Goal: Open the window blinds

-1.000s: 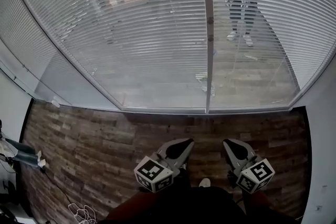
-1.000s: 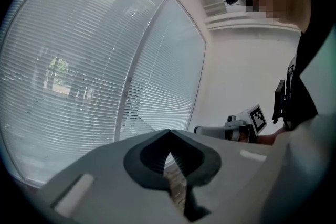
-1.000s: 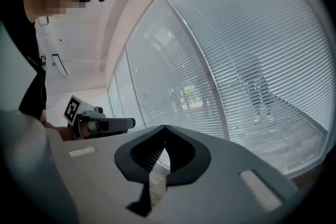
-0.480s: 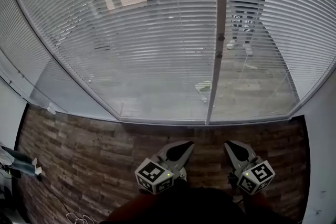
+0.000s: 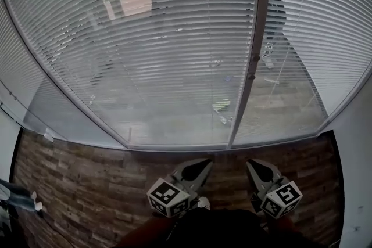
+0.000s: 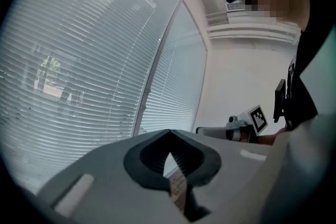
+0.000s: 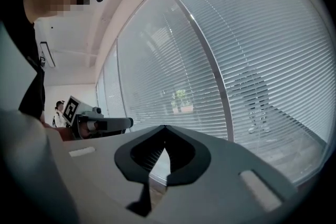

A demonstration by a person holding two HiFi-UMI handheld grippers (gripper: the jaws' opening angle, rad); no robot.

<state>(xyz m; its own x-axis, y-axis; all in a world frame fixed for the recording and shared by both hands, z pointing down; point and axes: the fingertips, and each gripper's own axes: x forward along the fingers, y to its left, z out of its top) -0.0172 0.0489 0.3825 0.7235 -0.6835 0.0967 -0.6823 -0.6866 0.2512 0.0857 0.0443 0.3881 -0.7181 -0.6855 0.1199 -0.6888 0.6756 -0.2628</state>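
Note:
White slatted blinds [image 5: 163,55] hang over a tall window and reach down almost to the sill; their slats stand partly turned, so the outdoors shows through. A grey upright frame bar [image 5: 256,49] with two small dark knobs [image 5: 253,67] splits the window. My left gripper [image 5: 202,165] and right gripper [image 5: 254,165] are held low over the floor, short of the window, side by side, both shut on nothing. The left gripper view has the left gripper [image 6: 168,134] pointing at the blinds [image 6: 79,86]. Ahead of the right gripper [image 7: 164,128] are the blinds [image 7: 252,50] too.
Brown wood-pattern floor [image 5: 87,177] runs up to the sill. A white wall [image 5: 357,171] closes the right side. A person [image 5: 274,20] stands outside behind the glass. My shoe [image 5: 202,203] shows beneath the left gripper.
The head view has swung left and up: the frame bar has slid right in the picture and the blinds fill more of it. Both grippers hold nearly the same place, still shut.

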